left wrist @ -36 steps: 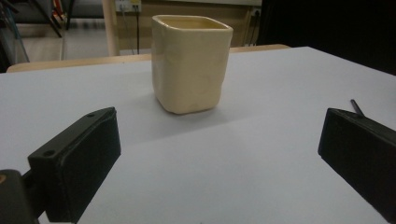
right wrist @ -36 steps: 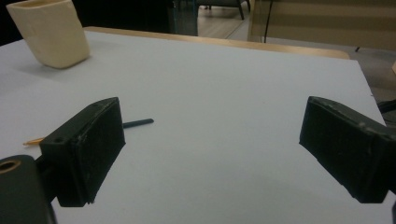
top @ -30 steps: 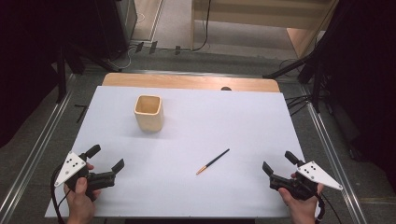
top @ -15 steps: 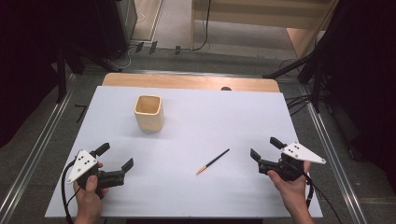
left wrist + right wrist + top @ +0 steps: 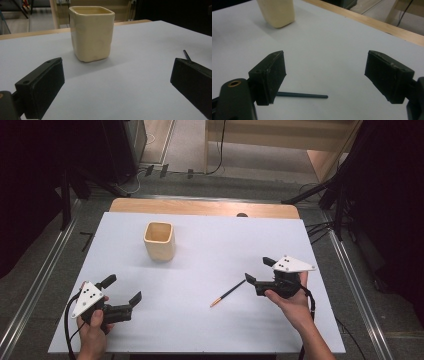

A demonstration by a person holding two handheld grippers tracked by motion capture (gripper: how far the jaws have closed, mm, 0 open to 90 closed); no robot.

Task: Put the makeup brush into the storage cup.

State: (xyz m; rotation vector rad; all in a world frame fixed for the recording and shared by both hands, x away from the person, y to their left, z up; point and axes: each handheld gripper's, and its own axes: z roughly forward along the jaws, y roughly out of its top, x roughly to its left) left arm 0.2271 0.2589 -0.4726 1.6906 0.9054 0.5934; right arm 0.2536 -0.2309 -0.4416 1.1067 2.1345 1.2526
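Partly hidden: pencil (image 5: 302,95) behind right gripper (image 5: 325,75) fingers (apart, closing).

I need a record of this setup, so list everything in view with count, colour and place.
cup: one, cream, upright on the white sheet, far left of middle.
pencil: one, dark shaft with an orange tip, lying flat on the sheet right of middle, just ahead of the right gripper.
white sheet: one, covers most of the table.
table: one, wooden, its far edge bare beyond the sheet.
cables: several, dark, on the floor behind the table.
left gripper: one, black with a grey plate, near left of the sheet, jaws open.
right gripper: one, black with a grey plate, near right, jaws just been closing, nothing gripped.
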